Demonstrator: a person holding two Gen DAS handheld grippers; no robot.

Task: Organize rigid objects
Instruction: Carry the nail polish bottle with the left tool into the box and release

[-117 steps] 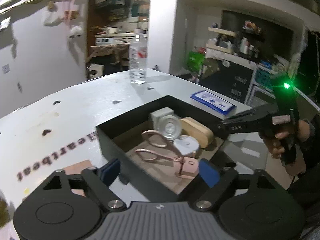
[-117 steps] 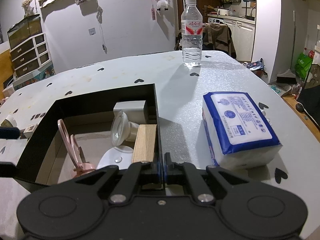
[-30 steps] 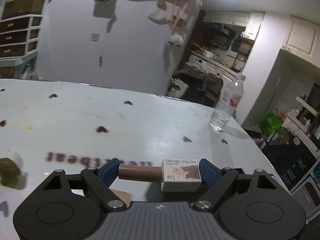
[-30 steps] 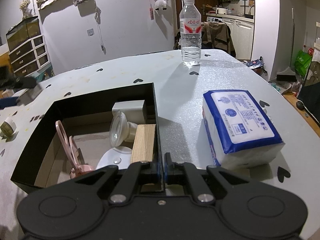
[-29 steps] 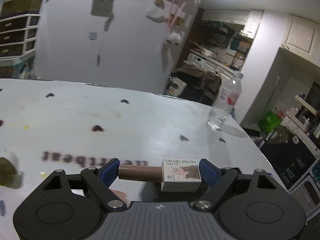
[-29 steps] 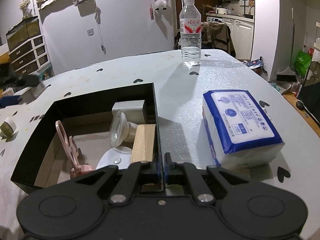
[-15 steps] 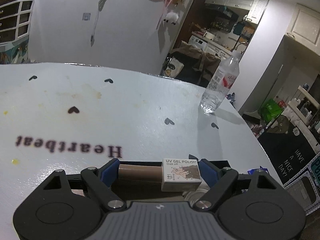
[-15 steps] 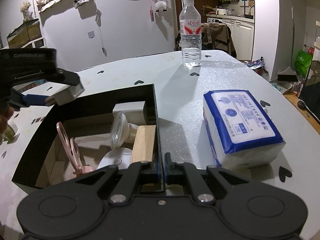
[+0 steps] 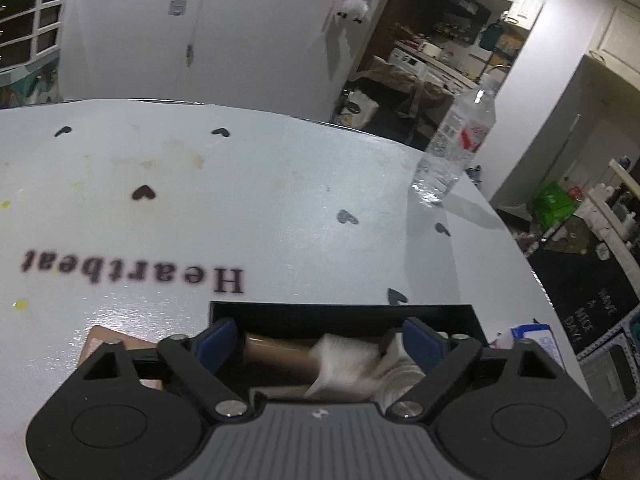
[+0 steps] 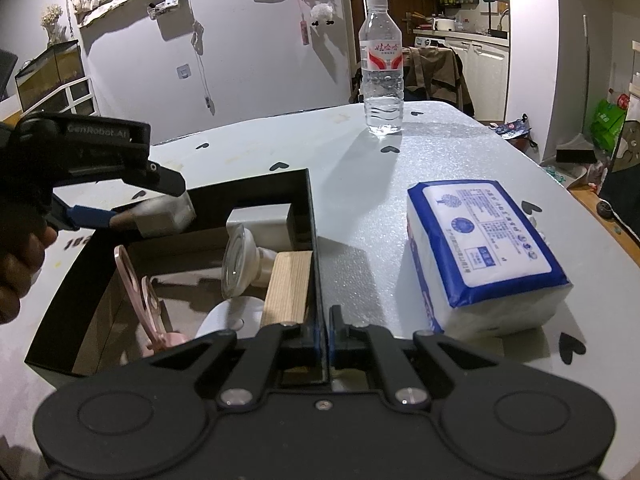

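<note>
Left gripper [image 9: 320, 340]: positioned over the far-left edge of the black box [image 10: 308, 200], at about 10 o'clock in the right wrist view. Its jaws have just been opening and now stand wide. The nail polish bottle [image 9: 308, 358], brown handle to the left and white block to the right, is between the blue pads [image 9: 216, 340] but blurred and tilted, clear of the right-hand pad. A person's hand [image 10: 20, 264] holds the gripper at 9 o'clock.

Black box contents, left to right in the right wrist view: pink scissors [image 10: 138, 288] leaning upright at 8 o'clock; a white round item [image 10: 228, 316] on the floor; a clear-lidded jar [image 10: 240, 266] on its side; a grey-white block [image 10: 260, 222] against the far wall; a wooden block [image 10: 286, 286] against the right wall.

Right gripper [image 10: 324, 334]: jaws fully closed, nothing held, tips at the near right corner of the box, at 6 o'clock.

Table [image 10: 360, 248]: a water bottle [image 10: 380, 76] stands upright at 12 o'clock, well apart from the box. A blue-and-white tissue pack [image 10: 484, 248] lies at 3 o'clock, near the box.
</note>
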